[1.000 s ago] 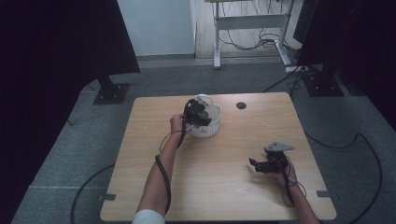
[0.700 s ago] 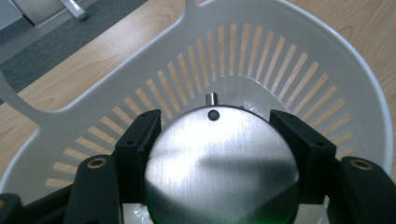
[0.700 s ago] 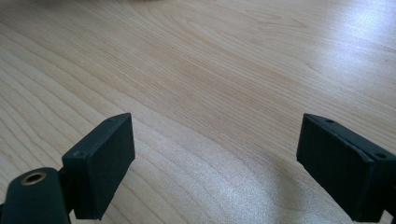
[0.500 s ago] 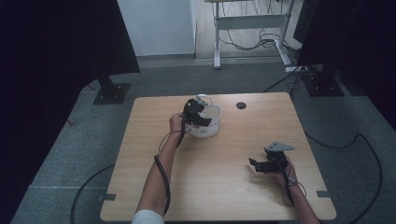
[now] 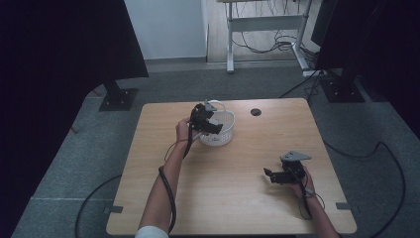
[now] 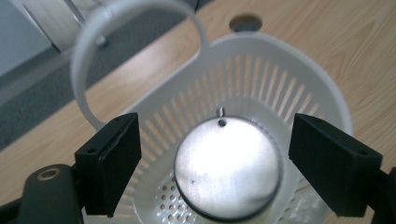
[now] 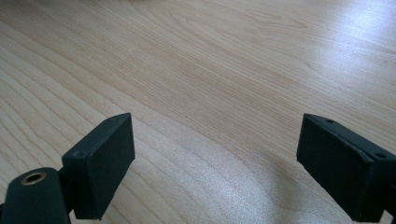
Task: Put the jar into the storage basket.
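Left gripper [image 6: 215,163] over white basket [image 6: 299,88], jaws just opened, clear of metal-capped jar [image 6: 228,167] standing inside basket.

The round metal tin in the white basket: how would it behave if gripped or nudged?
The tin has a smooth, shiny lid, so jaws would probably slip on it. Its round shape suggests it could roll if tipped sideways. The slotted plastic basket looks light and may slide with it.

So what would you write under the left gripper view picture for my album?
Open left tongs above a round shiny metal lid sitting inside a white slotted basket on the wooden table.
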Tool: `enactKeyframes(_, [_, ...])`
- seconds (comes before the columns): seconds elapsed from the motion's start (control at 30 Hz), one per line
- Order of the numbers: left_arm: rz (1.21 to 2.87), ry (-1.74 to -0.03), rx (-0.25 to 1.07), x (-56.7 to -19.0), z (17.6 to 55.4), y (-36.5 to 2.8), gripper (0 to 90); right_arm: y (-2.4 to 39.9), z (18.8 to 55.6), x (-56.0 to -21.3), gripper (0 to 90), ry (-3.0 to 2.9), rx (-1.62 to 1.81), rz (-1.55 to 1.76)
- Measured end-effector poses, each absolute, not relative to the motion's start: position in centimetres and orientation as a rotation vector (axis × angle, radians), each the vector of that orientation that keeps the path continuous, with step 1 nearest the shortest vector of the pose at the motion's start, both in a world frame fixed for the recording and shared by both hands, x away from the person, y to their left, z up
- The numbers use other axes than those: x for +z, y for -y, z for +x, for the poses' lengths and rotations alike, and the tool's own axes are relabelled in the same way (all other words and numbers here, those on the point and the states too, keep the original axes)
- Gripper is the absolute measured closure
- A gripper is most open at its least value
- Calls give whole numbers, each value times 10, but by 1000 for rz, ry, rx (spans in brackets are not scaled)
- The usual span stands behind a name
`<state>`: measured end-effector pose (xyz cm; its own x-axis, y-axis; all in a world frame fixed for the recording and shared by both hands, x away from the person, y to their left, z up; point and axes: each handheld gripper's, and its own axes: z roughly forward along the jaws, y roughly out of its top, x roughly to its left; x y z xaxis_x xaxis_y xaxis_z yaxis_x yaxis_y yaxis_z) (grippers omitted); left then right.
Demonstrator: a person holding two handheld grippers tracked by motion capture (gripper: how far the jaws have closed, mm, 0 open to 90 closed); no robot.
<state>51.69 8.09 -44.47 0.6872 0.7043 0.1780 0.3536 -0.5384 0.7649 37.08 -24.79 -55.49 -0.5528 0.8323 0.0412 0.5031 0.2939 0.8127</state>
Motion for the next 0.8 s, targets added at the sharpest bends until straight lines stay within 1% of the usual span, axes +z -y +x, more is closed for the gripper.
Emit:
enactKeyframes(0.17, [2113, -770, 635, -431, 496, -88, 162, 247, 370, -555, 110, -2177, 1144, 1198])
enactKeyframes(0.33, [2097, -753, 637, -429, 484, -95, 161, 247, 369, -555, 109, -2168, 1124, 1198])
enactKeyframes(0.6, [2107, -720, 627, -436, 458, -118, 159, 246, 369, -555, 108, -2169, 1113, 1199])
enactKeyframes(0.8, [2090, -744, 632, -443, 445, -135, 160, 245, 369, -555, 108, -2165, 1100, 1197])
